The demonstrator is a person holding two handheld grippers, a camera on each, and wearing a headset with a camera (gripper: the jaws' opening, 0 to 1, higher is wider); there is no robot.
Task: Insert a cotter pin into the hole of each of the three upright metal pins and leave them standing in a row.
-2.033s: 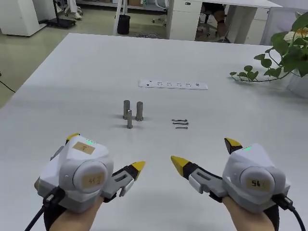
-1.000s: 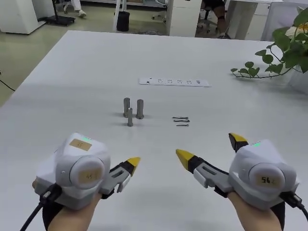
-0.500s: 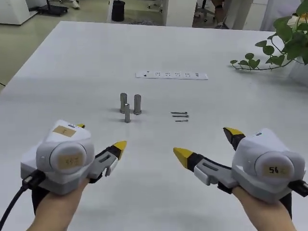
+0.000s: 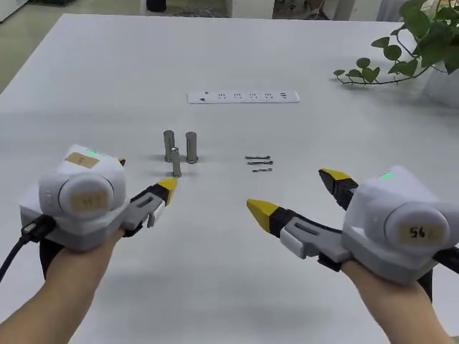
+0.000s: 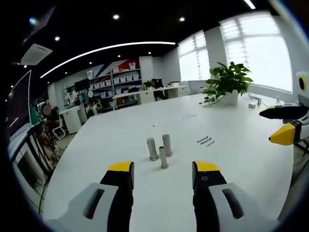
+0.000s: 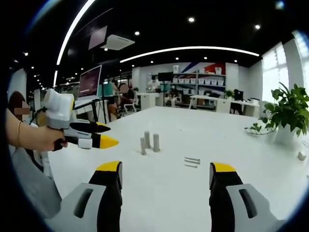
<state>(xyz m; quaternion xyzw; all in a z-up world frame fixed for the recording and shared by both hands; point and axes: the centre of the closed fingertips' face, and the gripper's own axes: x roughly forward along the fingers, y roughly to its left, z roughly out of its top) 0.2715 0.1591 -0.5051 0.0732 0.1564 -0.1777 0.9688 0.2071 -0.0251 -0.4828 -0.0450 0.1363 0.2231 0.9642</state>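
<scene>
Pins (image 4: pixel 176 152) (three, metal) stand upright in a tight cluster on bench (image 4: pixel 215 287). Three cotter pins (image 4: pixel 258 163) lie loose nearby to their right. Left gripper (image 4: pixel 144 173) and right gripper (image 4: pixel 295 191) both hover released, jaws spread, holding nothing.

3 metal pins (image 4: pixel 178 152) ctr of table (image 4: pixel 107 64), cotter pins (image 4: pixel 258 163) just R, power strip (image 4: pixel 244 97) behind
</scene>
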